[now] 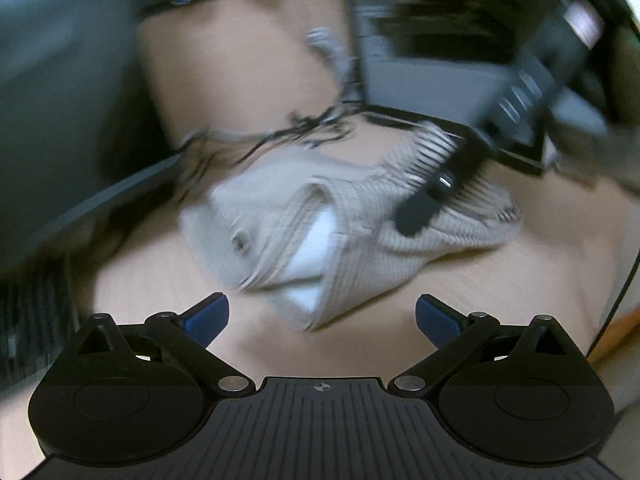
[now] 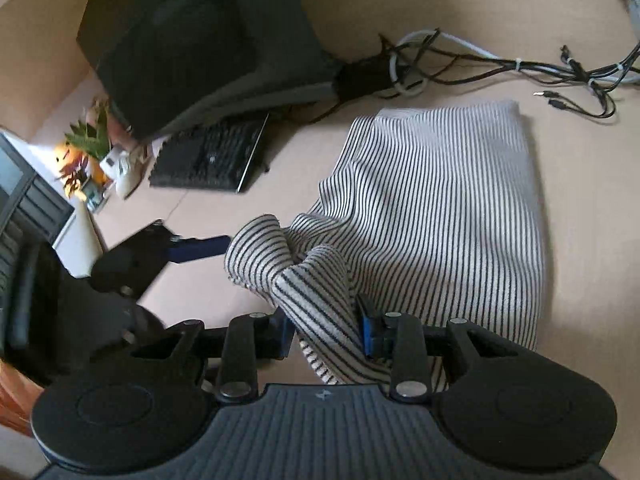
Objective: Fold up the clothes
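A beige garment with thin dark stripes (image 2: 440, 208) lies partly folded on the tan table. In the blurred left wrist view it (image 1: 352, 224) lies just ahead of my left gripper (image 1: 322, 316), which is open and empty above the table. My right gripper (image 2: 326, 332) is shut on a bunched edge of the striped garment and holds it lifted near the front. The right gripper also shows in the left wrist view (image 1: 424, 200), over the garment. The left gripper also shows in the right wrist view (image 2: 192, 248), to the left of the cloth.
A black monitor (image 2: 200, 40) and a keyboard (image 2: 212, 156) stand at the back left. A tangle of cables (image 2: 500, 64) lies behind the garment. A small plant (image 2: 86, 148) and a chair (image 2: 28, 280) are at the far left.
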The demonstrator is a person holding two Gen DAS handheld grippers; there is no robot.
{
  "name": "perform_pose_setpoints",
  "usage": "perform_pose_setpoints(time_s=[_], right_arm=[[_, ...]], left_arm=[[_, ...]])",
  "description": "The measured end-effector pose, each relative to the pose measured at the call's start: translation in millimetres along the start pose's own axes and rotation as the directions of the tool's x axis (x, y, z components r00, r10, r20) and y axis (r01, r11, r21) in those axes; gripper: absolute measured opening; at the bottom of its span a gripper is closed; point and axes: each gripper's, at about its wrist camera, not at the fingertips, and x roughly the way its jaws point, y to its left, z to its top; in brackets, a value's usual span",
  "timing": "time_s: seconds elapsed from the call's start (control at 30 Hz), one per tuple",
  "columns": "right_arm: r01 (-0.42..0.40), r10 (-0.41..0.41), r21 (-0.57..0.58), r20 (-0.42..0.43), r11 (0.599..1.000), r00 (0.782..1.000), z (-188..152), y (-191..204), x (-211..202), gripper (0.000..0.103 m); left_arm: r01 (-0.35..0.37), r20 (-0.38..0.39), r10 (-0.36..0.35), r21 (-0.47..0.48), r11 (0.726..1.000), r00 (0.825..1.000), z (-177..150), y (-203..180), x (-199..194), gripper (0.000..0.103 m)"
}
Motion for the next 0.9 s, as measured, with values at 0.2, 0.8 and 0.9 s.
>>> perform_pose_setpoints(time_s=[0.2,0.8,0.9], right_arm=[[0.033,-0.033,-0.048,-0.002,0.998,0.999,3.2,8.8,-7.5,0.03],[0.316,-0.302,-0.324,0.093,0.892,0.949,-23.9,33.8,-41.7,0.045],[0.4,-0.373,-0.354,0.145,0.846,0.917,-32.1,31.9,-56.5,0.06]], left_arm=[[-0.006,0.066,-0.008,0.211,0.977,0.998,8.2,-21.6,27.4,0.103],[0.21,0.077,-0.232,0.226,0.951,0.97,32.3,-11.0,62.3,0.068],[0.264,0.062,-0.268,0.071,0.962,0.961,40.7,7.6,64.8,0.064]])
